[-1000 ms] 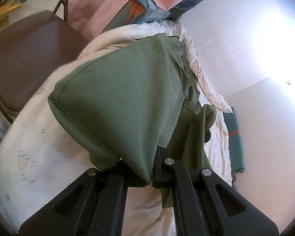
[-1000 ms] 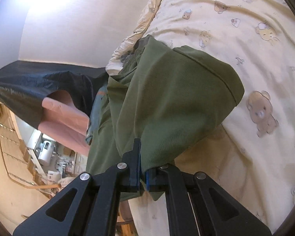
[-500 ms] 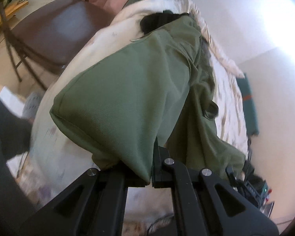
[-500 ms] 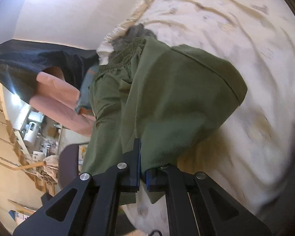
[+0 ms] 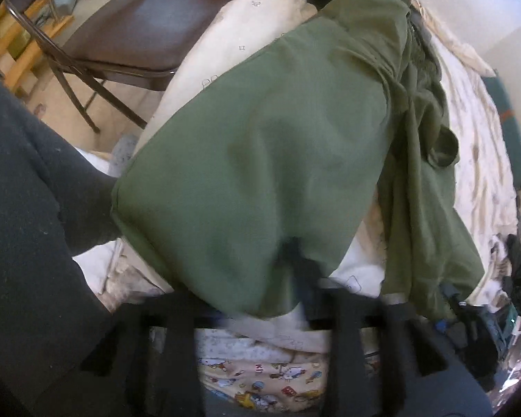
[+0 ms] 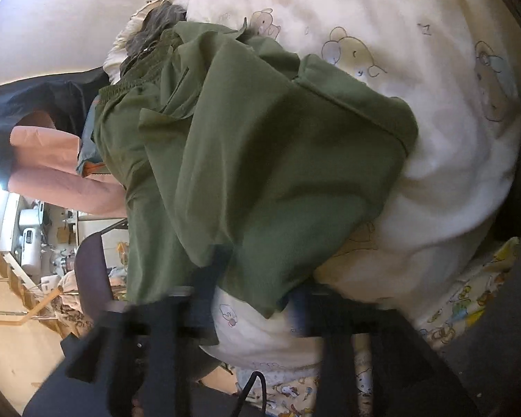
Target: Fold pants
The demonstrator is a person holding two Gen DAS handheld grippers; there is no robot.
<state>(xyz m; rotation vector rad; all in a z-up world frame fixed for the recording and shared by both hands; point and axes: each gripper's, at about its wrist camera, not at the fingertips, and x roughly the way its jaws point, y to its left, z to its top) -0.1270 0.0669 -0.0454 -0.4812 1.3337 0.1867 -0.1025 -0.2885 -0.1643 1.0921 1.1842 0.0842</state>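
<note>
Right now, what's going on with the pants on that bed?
A person holding a gripper in each hand is folding green pants on a cream bear-print blanket. Both the left gripper and the right gripper have their jaws opening, with the pants' folded edge between them, so the fabric is being let go onto the bed. The pants lie doubled over, leg end toward the cameras, elastic waistband at the far end. A brown folding chair stands beside the bed.

Soft daylight fills both my views, brightest on the pale wall (image 5: 486, 7) at the frame tops. My fingers (image 5: 177, 340) smear into dark motion blur, and so do my other fingers (image 6: 337, 340). Fisheye bending curves everything toward black vignetted corners. The green pants (image 6: 267, 160) look slightly soft.
</note>
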